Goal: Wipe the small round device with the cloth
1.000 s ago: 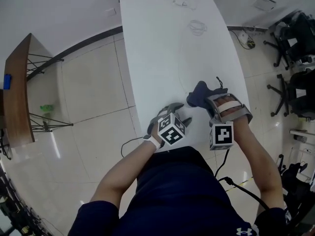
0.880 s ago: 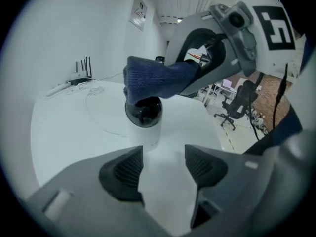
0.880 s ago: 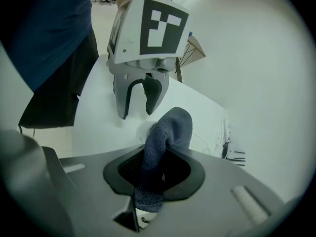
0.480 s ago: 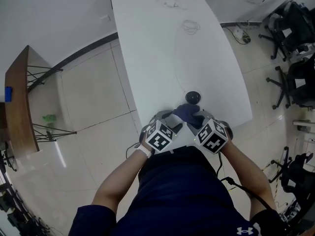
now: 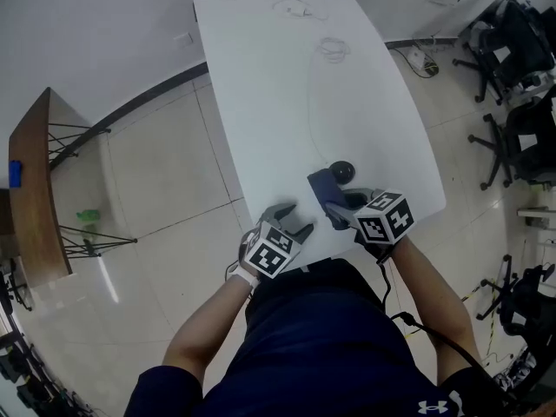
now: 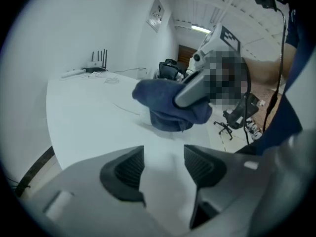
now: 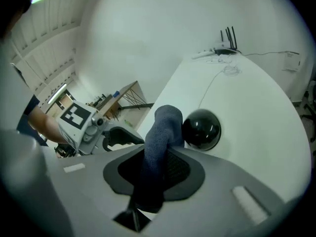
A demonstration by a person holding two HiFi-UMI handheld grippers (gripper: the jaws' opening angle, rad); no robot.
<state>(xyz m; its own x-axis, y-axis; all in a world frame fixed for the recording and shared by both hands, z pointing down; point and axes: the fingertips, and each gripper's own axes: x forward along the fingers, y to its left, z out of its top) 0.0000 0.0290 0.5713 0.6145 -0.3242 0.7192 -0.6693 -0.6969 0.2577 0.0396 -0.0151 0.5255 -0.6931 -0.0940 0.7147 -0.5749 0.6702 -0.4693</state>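
Right gripper (image 7: 154, 174) clamped on dark blue cloth (image 7: 162, 127), small glossy black round device (image 7: 201, 129) just beside at 1 o'clock; left gripper (image 6: 164, 164) farther off, jaws apart, empty.

White table (image 5: 261, 94), coiled cable (image 5: 334, 49) on it; wooden side table (image 5: 35, 189) left; office chairs (image 5: 511, 35) right.

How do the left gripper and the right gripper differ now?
The left gray two-jaw gripper has its jaws apart with nothing between them; the right gray two-jaw gripper is shut on the dark blue cloth. The right one is near the small black round device; the left one is farther from it. Both point toward the white table.
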